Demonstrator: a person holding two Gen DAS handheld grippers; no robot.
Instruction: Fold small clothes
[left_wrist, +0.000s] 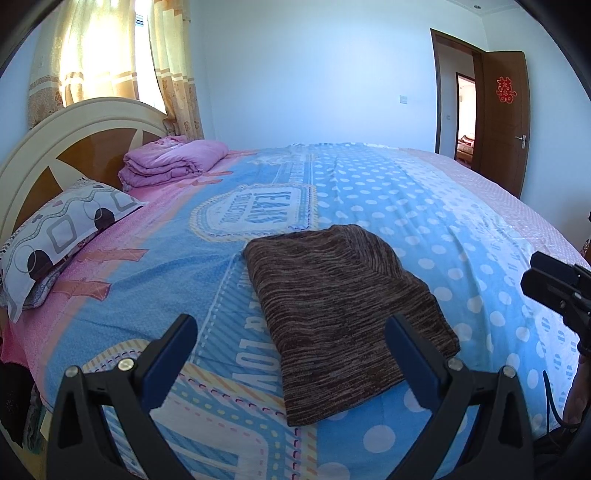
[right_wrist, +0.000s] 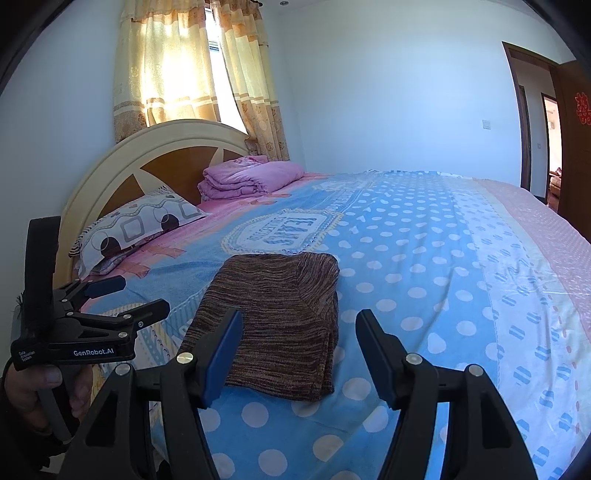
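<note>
A brown striped knit garment (left_wrist: 343, 310) lies folded into a compact rectangle on the blue patterned bedspread (left_wrist: 424, 221). It also shows in the right wrist view (right_wrist: 280, 325). My left gripper (left_wrist: 291, 328) is open and empty, held above the garment's near edge. My right gripper (right_wrist: 299, 328) is open and empty, held just above the near side of the garment. The left gripper also shows at the left of the right wrist view (right_wrist: 144, 297), open, apart from the garment. Part of the right gripper's body appears at the right edge of the left wrist view.
A folded pink quilt (left_wrist: 173, 158) and a patterned pillow (left_wrist: 62, 236) lie by the headboard (left_wrist: 66, 136). Curtains (right_wrist: 192, 74) hang behind it. An open brown door (left_wrist: 502, 122) stands at the far right. The bedspread (right_wrist: 443, 258) stretches flat around the garment.
</note>
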